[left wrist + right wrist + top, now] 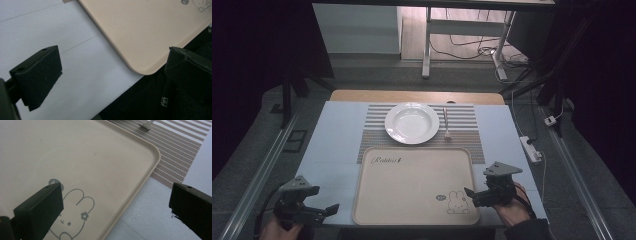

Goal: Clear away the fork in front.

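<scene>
Across the middle of the high view lies your white table top (332, 135), and everything else sits on it; at its centre, running toward twelve o'clock, is the striped placemat (467, 117), and overlapping the mat's six o'clock edge is the beige tray (412, 185), the thing nearest both of your tools, with a rabbit drawing (458, 202) in its five o'clock corner and a line of script at its eleven o'clock corner; at twelve o'clock from the tray the white plate (412, 123) rests on the mat, and just beside the plate at its three o'clock a fork (445, 122) lies lengthwise, apart from the rim; your left gripper (331, 209) hovers at the tray's seven o'clock corner, just beside the rim without touching it, and its jaws stand wide apart with nothing between them; in the left gripper view that rounded tray corner (140, 67) shows between the two black pads above the white surface (75, 75); your right gripper (468, 192) sits at the tray's four o'clock side, its tips reaching over the rim near the rabbit, and its jaws also stand wide apart and empty; in the right gripper view the tray rim (140, 182) runs between the pads, with the rabbit (75, 217) beside the left-hand pad, the mat's stripes (175, 152) beyond, and the fork tines (146, 125) at the top edge.
</scene>
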`<state>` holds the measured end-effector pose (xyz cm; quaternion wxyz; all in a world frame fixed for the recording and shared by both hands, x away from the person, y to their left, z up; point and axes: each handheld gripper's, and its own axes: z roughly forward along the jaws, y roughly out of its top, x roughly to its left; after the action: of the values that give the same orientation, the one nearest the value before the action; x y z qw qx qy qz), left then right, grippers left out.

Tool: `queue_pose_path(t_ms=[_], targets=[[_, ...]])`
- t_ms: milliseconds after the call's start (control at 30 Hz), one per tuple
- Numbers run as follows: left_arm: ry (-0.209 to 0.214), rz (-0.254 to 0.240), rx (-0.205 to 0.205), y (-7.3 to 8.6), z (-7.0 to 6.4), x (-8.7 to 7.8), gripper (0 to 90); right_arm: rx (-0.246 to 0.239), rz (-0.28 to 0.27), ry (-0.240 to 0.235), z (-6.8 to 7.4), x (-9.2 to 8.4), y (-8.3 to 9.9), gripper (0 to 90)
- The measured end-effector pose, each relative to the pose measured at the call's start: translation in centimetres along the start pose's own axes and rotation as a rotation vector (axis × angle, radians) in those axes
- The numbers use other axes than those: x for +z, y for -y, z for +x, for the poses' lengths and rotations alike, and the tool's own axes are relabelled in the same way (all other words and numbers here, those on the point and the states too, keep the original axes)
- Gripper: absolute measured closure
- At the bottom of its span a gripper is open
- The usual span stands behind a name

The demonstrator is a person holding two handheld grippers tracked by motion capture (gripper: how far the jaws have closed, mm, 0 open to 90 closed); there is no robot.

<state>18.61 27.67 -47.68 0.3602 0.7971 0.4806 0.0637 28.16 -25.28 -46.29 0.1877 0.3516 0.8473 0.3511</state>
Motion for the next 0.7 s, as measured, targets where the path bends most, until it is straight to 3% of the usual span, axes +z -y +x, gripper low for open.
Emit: queue_pose_path(t_ms=[500, 700], targets=[[0.000, 0.003, 0.000, 0.0, 0.0, 0.0, 1.1, 0.013, 0.024, 0.010, -0.9, 3.1, -1.9, 0.0], [0.002, 0.001, 0.000, 0.0, 0.0, 0.0, 1.0, -0.014, 0.055, 0.038, -1.3, 4.7, -2.9, 0.0]])
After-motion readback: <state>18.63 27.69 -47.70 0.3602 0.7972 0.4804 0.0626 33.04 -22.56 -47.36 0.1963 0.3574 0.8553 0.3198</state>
